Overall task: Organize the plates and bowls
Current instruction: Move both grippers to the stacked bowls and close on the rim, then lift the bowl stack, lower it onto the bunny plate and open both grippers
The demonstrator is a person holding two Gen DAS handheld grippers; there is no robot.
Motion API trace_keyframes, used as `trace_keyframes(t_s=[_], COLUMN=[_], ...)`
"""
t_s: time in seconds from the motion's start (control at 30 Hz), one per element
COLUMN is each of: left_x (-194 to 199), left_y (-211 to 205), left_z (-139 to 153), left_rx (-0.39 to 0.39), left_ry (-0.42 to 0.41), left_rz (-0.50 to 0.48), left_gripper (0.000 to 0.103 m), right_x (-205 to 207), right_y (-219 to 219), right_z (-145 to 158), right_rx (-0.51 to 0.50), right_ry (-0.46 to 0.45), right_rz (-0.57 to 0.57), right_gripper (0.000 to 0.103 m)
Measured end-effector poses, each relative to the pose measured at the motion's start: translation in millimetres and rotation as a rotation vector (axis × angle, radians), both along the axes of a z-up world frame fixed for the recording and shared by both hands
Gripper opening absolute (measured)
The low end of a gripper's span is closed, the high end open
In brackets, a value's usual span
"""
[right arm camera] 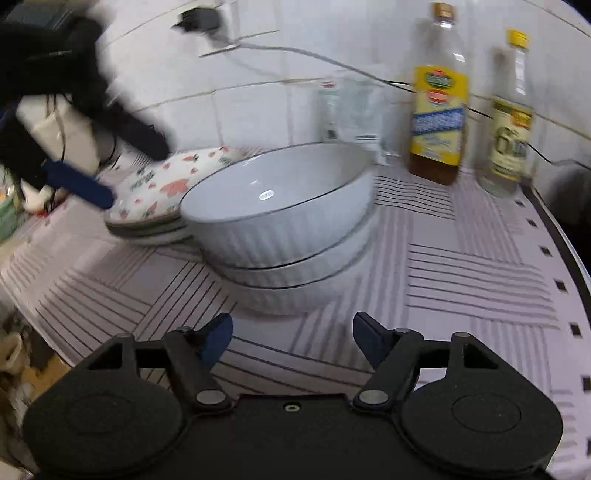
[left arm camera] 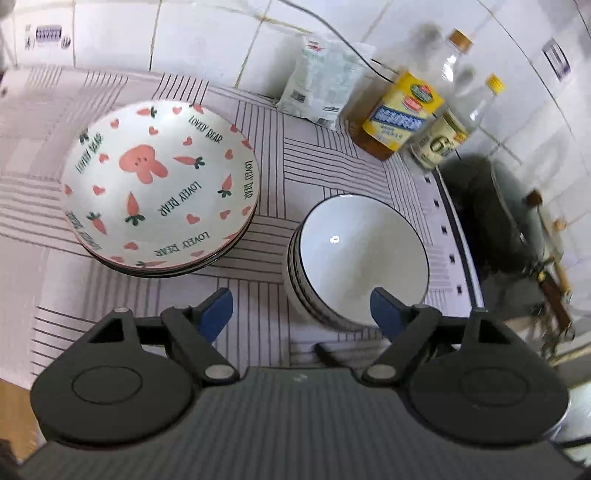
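Both grippers hang with jaws spread, grasping nothing: the left gripper point(left arm camera: 301, 314) over the cloth point(left arm camera: 269, 177) between plates point(left arm camera: 159, 184) and bowls point(left arm camera: 360, 254), the right gripper point(right arm camera: 291, 332) just short of the bowls point(right arm camera: 280, 221).

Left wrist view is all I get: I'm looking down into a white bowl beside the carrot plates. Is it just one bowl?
Observer: No. Seen from the side, the white bowls are a stack of what looks like three, with ribbed walls.
Operator: Where is the other gripper?
Observer: The right gripper hangs just in front of that stack, jaws open, nothing between them.
Operator: And the cable on the wall?
Observer: It runs up to a dark plug in a wall socket.
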State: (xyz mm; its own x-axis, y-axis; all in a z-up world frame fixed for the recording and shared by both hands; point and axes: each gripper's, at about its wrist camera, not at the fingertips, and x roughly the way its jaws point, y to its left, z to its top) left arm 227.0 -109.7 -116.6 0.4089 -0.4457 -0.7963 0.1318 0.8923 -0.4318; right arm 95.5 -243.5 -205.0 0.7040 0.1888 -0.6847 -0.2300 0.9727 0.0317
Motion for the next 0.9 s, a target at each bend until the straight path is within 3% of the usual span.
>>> trace_keyframes(t_s=[0.07, 0.2, 0.33, 0.57, 0.63, 0.73, 0.9], left_x=[4.4, 12.9, 24.7, 39.7, 42.2, 43.1, 43.0], left_y=[-0.2, -5.9, -12.1, -24.9, -28.6, -30.3, -22.5], left_z=[-9.0, -28.8, -46.4, -58.8, -61.1, -65.8, -72.5], left_rx=[-0.050, -0.129, -0.154, -0.106, -0.090, -0.100, -0.143], left_ry=[0.012, 0.044, 0.053, 0.019, 0.020, 0.032, 0.049], left_rz=[-0.004, -0.013, 0.005, -0.028, -0.038, -0.048, -0.012], left_gripper=[0.081, 0.079, 0.079, 0.069, 0.060, 0.046, 0.041], right_x=[2.5, 7.2, 10.5, 21.3, 23.5, 34.0, 35.3], right_y=[6.6, 12.4, 11.1, 8.4, 6.5, 3.6, 3.0], right_z=[-5.6, -8.5, -12.4, -9.1, -10.3, -11.4, -14.8], right_rx=[-0.026, -0.081, -0.124, -0.153, -0.137, -0.100, -0.074], right_ry=[-0.031, -0.092, -0.135, -0.141, -0.132, -0.112, -0.115], right_rz=[0.023, 0.031, 0.036, 0.114, 0.125, 0.135, 0.140], right_gripper=[0.091, 0.094, 0.095, 0.100, 0.102, 0.103, 0.103])
